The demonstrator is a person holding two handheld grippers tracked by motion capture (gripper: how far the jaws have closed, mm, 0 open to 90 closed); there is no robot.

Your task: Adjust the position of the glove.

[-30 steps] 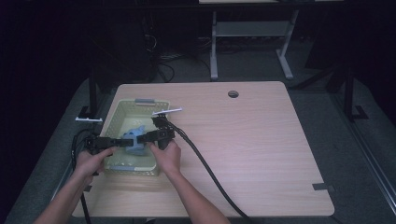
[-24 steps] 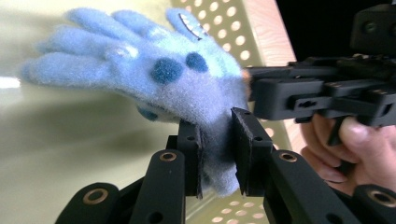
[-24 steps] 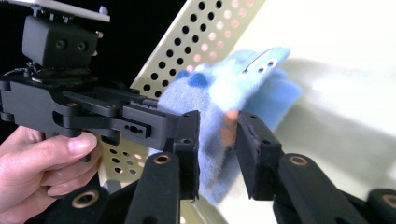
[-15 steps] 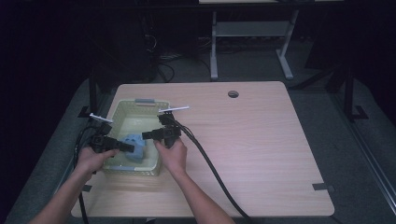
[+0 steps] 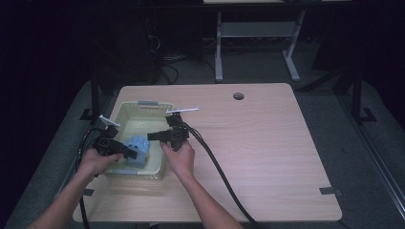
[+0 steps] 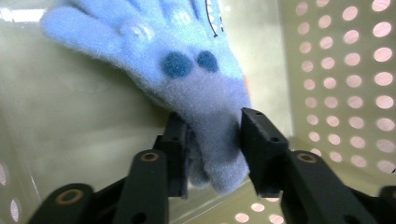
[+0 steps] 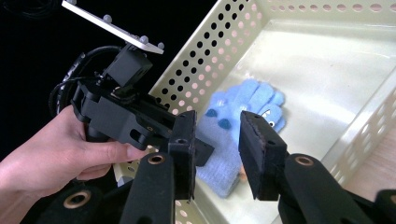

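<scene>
Letting go, left gripper (image 5: 125, 151): its jaws have just been opened a little way. The cuff of the glove is seen between them, but it is no longer squeezed.
Glove, place (image 5: 137, 150): it is laid inside the basket, near the front left corner. Its fingers are pointed away from the left gripper.
Glove, feel: it is judged to be very light, soft and floppy. It cannot be broken. It will likely sag and fold when it is lifted.
Glove, look: blue fuzzy wool is seen, with two dark blue dots and a row of little teeth on the back.
Glove, best spot to grab: the cuff should be picked, where the wool is thick. It should be pinched well, since fluffy wool can slide out.
Basket (image 5: 143, 106): hard pale yellow plastic is seen, shaped like a box. The floor is smooth and the walls are full of round holes.
Right gripper (image 5: 152, 137): it is held over the right side of the basket. Its jaws have just been opened a bit, and nothing is held between them.
Table (image 5: 267, 143): a flat, smooth, light wood top is seen. The basket is set on its left part.
</scene>
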